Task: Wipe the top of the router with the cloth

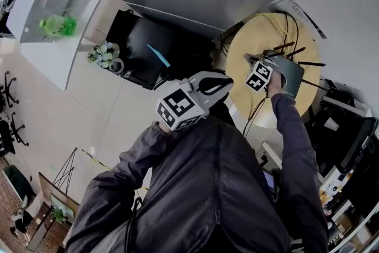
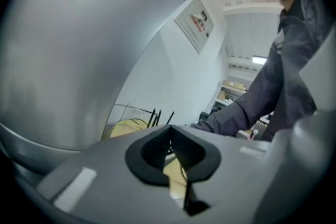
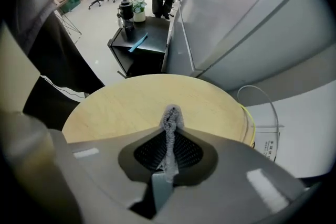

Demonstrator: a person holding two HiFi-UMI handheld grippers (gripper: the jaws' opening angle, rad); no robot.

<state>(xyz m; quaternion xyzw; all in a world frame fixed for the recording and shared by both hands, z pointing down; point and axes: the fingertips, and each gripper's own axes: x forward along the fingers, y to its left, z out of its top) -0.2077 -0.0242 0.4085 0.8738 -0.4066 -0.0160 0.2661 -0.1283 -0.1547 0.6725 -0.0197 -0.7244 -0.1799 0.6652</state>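
Two fingers of the right gripper (image 3: 170, 136) were clamped on the cloth (image 3: 171, 116) near the router (image 1: 291, 72); those of the left gripper (image 2: 171, 134) were closed, empty.

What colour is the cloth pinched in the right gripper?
Grey: a fuzzy grey cloth, clearest in the right gripper view.

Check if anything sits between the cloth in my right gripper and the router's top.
Nothing visible does. The right gripper, shut on the cloth, is right at the router on the round table. Only the router's own antennas stick out, on its far side.
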